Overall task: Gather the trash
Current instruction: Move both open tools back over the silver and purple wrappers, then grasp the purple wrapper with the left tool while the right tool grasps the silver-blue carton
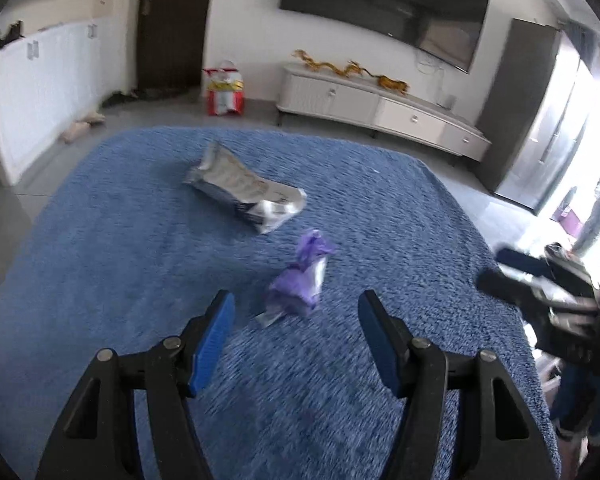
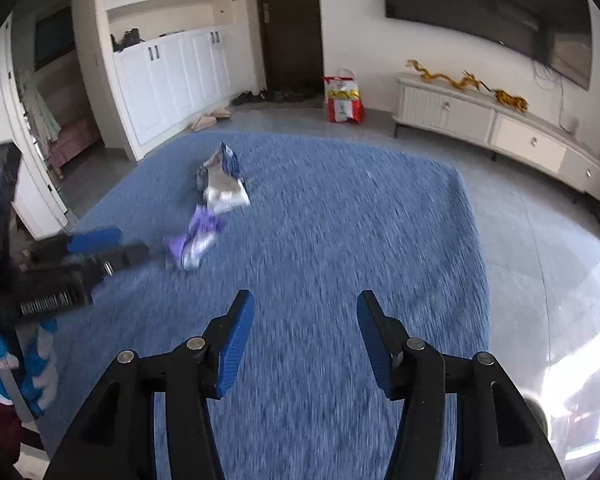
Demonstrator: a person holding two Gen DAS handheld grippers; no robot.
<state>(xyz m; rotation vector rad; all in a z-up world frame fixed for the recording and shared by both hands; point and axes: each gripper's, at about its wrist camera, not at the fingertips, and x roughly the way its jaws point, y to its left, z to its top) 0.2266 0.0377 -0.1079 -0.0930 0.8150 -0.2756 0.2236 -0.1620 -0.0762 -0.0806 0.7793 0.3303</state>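
Note:
A crumpled purple wrapper [image 1: 300,280] lies on the blue rug [image 1: 140,260], just ahead of my left gripper [image 1: 296,304], which is open and empty above it. A silver and white snack bag [image 1: 246,190] lies farther back on the rug. In the right wrist view the purple wrapper [image 2: 194,242] and the snack bag [image 2: 222,184] lie to the left, with the left gripper [image 2: 112,246] beside the wrapper. My right gripper [image 2: 304,306] is open and empty over bare rug [image 2: 340,220]; it also shows in the left wrist view [image 1: 496,266].
A white TV cabinet [image 1: 380,108] with gold dragon ornaments stands along the far wall under a large TV [image 1: 384,4]. A red and white bag [image 1: 225,92] stands by the dark door. White cupboards [image 2: 172,68] line the left. Grey tile floor surrounds the rug.

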